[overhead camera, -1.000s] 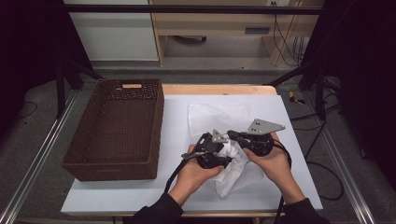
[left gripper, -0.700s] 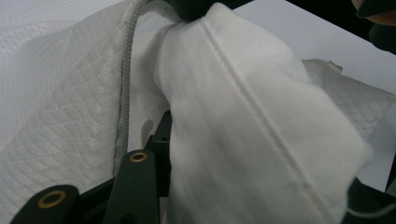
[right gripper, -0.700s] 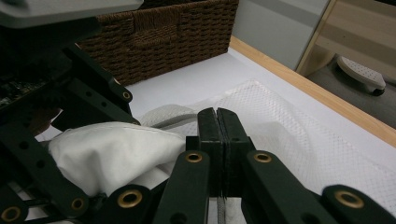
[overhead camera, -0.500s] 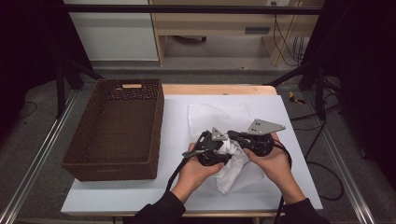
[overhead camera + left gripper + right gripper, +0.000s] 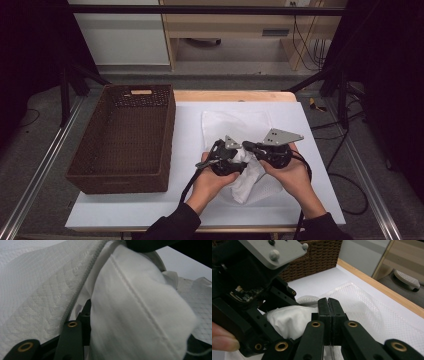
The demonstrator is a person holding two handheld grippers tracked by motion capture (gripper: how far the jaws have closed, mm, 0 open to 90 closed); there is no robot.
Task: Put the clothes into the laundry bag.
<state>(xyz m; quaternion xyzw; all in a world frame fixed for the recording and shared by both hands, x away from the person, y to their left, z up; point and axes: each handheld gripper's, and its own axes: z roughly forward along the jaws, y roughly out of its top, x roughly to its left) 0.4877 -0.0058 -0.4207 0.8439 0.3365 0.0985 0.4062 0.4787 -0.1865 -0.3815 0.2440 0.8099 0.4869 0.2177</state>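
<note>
A white mesh cloth (image 5: 235, 122) lies flat on the white table (image 5: 150, 210), right of centre. Both hands hold the grippers close together over its near edge. A bunched plain white cloth (image 5: 247, 177) hangs between them. My left gripper (image 5: 240, 161) has its jaws closed around this bundle, which drapes over them in the left gripper view (image 5: 140, 315). My right gripper (image 5: 328, 307) has its pads pressed flat together. The seamed edge of the mesh cloth (image 5: 75, 290) rises toward it, and it appears pinched there.
A deep brown wicker basket (image 5: 120, 175) stands on the left of the table, close to the left hand. A wooden strip (image 5: 235, 96) runs along the table's far edge. Black cables trail from both grippers toward the person.
</note>
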